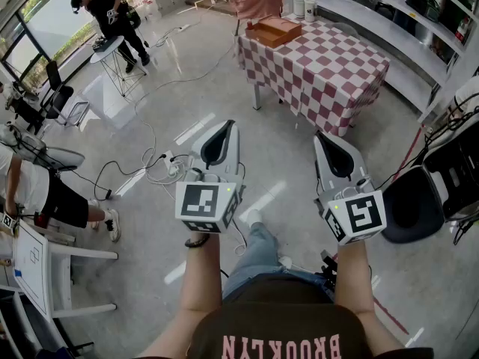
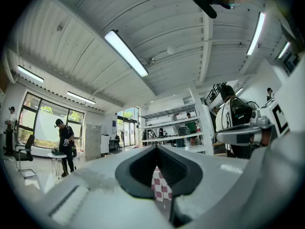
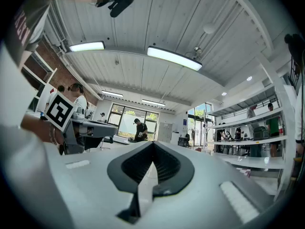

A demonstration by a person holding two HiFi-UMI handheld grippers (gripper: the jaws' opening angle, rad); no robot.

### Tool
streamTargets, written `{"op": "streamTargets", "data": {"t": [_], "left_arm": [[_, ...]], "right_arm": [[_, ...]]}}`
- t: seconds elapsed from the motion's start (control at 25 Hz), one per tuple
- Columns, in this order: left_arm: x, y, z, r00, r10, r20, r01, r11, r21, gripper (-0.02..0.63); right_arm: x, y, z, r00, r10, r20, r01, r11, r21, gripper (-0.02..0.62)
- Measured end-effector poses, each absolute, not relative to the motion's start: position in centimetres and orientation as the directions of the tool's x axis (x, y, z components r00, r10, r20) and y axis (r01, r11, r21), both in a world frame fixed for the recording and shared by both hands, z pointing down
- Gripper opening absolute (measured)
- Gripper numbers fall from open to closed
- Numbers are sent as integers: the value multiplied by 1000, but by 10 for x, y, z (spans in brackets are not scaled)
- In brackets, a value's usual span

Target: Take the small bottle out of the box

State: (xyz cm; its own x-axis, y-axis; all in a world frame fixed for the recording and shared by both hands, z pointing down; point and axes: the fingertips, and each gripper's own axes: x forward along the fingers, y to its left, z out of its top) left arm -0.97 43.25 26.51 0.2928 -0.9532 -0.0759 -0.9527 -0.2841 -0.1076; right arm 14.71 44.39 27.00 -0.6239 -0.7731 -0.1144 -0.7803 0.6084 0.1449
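A brown open box (image 1: 274, 30) sits on the red-and-white checkered table (image 1: 322, 66) across the room, far ahead of both grippers. No small bottle shows in any view. I hold my left gripper (image 1: 227, 124) and my right gripper (image 1: 321, 135) side by side at waist height over the floor, both aimed toward the table. In the left gripper view the left gripper (image 2: 155, 147) has its jaws met at the tips with nothing between them, and a strip of checkered cloth (image 2: 161, 186) shows through the gap behind. The right gripper (image 3: 152, 143) is likewise shut and empty.
Cables and a power strip (image 1: 171, 167) lie on the floor ahead at the left. A black chair (image 1: 419, 200) stands close on the right, under shelving (image 1: 389, 21). A person (image 1: 112, 17) works at a small stand (image 1: 112, 51) far left. White cups (image 1: 304, 6) stand beyond the table.
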Motion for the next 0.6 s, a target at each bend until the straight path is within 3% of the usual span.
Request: {"op": "streamTargets", "data": {"t": [0.6], "left_arm": [[-44,354,290,300,-953,-32,-953,-298,-60,-2]], "right_arm": [[118,362,282,-606,-791,-84,-795,597,110,2]]}}
